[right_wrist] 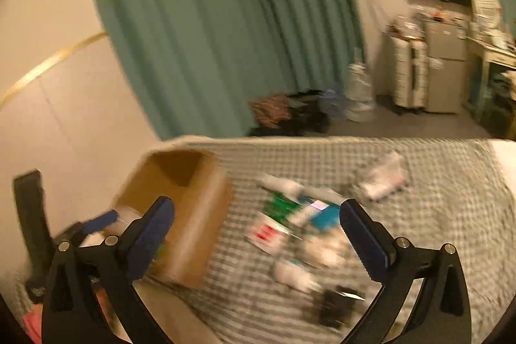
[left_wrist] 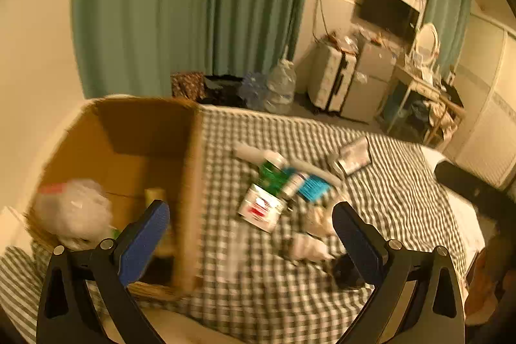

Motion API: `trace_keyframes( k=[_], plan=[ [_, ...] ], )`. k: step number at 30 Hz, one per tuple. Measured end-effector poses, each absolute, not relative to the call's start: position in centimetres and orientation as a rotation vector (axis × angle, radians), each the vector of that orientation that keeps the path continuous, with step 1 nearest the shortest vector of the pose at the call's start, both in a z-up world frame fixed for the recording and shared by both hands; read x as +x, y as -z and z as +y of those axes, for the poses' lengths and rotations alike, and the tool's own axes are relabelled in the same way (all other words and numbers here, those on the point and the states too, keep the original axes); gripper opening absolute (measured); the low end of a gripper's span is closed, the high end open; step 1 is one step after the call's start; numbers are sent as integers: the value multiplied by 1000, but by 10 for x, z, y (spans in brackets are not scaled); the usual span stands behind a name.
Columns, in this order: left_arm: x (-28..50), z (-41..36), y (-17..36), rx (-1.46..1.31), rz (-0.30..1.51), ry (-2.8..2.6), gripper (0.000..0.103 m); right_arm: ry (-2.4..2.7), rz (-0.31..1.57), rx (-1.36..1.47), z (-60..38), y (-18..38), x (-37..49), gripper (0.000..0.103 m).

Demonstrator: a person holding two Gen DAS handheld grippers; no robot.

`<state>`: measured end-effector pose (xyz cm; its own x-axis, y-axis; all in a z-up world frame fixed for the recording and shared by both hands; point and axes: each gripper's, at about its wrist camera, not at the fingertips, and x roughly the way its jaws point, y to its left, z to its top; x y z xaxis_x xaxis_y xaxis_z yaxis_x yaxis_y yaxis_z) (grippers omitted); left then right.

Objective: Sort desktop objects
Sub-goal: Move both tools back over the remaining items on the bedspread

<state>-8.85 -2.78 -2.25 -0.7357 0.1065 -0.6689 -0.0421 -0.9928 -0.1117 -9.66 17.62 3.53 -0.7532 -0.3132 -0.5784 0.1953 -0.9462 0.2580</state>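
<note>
Blue fingers [left_wrist: 143,242] beside cardboard box [left_wrist: 193,182]

Cardboard, cloth and plastic
Matt brown cardboard box [left_wrist: 129,150] sits on checked woven cloth [left_wrist: 371,215]; crinkled glossy plastic bag [left_wrist: 74,208] inside.

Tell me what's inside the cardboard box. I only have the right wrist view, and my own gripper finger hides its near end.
Observer: A crumpled clear plastic bag lies in the near left corner of the cardboard box.
Operator: Anything else in there?
Observer: A pale upright item stands beside the bag; it is too blurred to name.
Operator: Is the left gripper carrying something?
Observer: No. The left gripper is open and holds nothing.
</note>
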Motion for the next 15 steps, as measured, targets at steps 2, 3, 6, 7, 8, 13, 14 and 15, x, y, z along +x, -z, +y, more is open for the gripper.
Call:
trace_keyframes(
  k=[2, 3, 6, 7, 8, 13, 14, 15],
  plan=[
    [-92, -5, 38, -1162, -101, -2831, 103, 2727, -263, 1018, 197, -14, -94, 103],
    [-94, 3, 45, -1190, -87, -2819, 103, 2733, -273, 1056, 204, -6, -94, 103],
    [-98, 33, 68, -1272, -43, -2757, 103, 2734, -358, 1195, 229, 25, -97, 103],
    [-99, 40, 77, -1294, -22, -2735, 103, 2731, -376, 1220, 235, 31, -97, 103],
    [-100, 46, 85, -1313, 4, -2714, 103, 2725, -388, 1240, 239, 37, -98, 103],
    [-110, 61, 118, -1383, 80, -2660, 103, 2704, -379, 1317, 243, 61, -105, 103],
    [-112, 61, 123, -1397, 71, -2647, 103, 2699, -375, 1328, 241, 65, -106, 103],
    [-114, 62, 129, -1412, 59, -2632, 103, 2694, -374, 1341, 241, 70, -108, 103]
  ],
)
